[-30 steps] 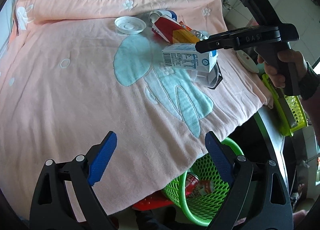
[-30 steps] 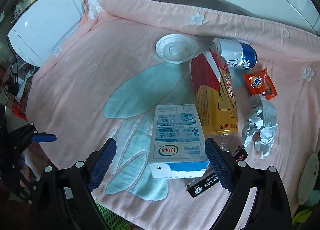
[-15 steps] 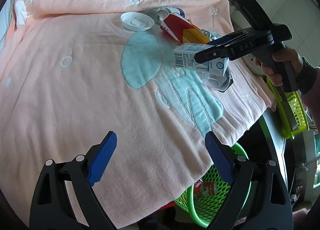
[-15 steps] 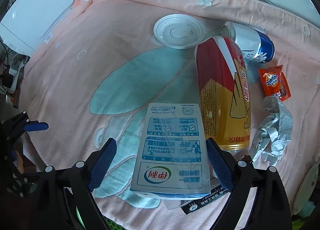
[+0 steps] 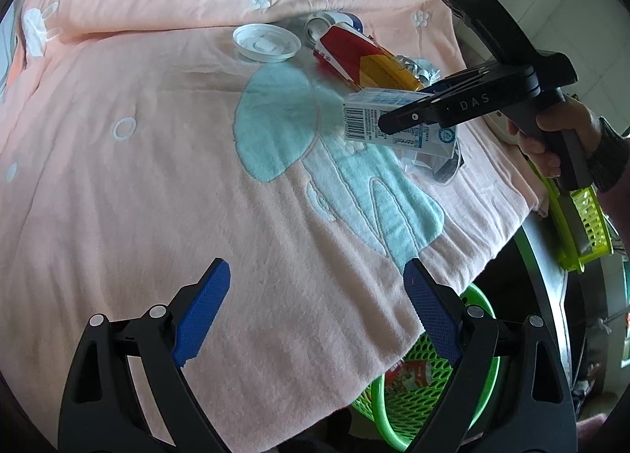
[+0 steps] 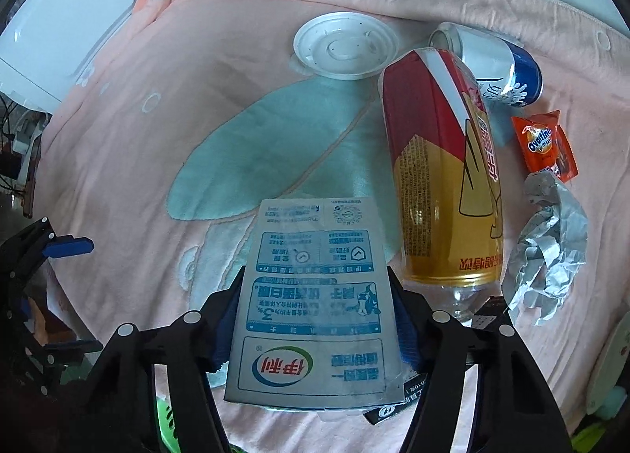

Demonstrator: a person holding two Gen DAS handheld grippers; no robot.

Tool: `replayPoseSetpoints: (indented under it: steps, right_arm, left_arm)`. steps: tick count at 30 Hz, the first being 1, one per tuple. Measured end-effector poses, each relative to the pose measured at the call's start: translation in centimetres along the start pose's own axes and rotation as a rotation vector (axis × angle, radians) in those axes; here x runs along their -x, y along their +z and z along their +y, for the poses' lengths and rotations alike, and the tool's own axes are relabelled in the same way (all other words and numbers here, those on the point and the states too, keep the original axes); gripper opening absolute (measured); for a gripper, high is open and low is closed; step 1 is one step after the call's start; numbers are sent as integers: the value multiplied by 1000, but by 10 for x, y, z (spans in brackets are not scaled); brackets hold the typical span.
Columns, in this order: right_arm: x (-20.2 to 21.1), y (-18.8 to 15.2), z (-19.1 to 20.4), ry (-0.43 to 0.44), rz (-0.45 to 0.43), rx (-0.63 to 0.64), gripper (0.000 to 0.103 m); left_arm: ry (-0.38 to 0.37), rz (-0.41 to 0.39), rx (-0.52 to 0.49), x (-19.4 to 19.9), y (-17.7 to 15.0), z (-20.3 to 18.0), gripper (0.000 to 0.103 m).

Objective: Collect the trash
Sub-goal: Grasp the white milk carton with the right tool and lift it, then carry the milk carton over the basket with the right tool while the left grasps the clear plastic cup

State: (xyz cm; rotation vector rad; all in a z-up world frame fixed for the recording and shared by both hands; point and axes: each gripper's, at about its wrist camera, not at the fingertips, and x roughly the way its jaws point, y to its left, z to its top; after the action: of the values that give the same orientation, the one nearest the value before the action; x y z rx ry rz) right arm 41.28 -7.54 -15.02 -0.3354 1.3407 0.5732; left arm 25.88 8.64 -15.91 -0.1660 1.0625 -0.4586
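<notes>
A blue and white milk carton [image 6: 315,295] lies on the pink towel [image 6: 244,71]. My right gripper [image 6: 317,295] points down over it, jaws closing, blue pads against both of its long sides. The left wrist view shows the same carton [image 5: 366,122] under the right gripper [image 5: 397,122]. Beside the carton lie a red and gold bottle [image 6: 441,177], a blue and silver can [image 6: 496,67], a white plastic lid [image 6: 345,44], an orange snack wrapper [image 6: 545,145], crumpled foil [image 6: 547,248] and a black wrapper [image 6: 397,401]. My left gripper [image 5: 315,315] hangs open over bare towel near the front edge.
A green mesh basket [image 5: 425,386] with some trash in it stands below the towel's front right edge. A yellow-green basket [image 5: 582,224] sits further right, behind the person's hand [image 5: 551,138]. A white appliance [image 6: 59,27] stands off the towel's far left corner.
My right gripper has come down over the milk carton and its jaws have closed in from wide apart to the carton's sides. The left gripper has stayed open and nearly still.
</notes>
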Motion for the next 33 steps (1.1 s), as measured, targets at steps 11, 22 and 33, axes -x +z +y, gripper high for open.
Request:
replayPoseSetpoints:
  steps: [11, 22, 33]
  right_arm:
    - [73, -52, -20, 41, -197, -136, 62]
    - [135, -140, -55, 20, -334, -332, 62]
    - [147, -203, -58, 25, -372, -442, 62]
  left_arm:
    - [-28, -29, -100, -10, 26, -44, 88]
    - [-100, -25, -188, -59, 62, -106, 88]
    - [-146, 24, -143, -106, 86, -115, 76]
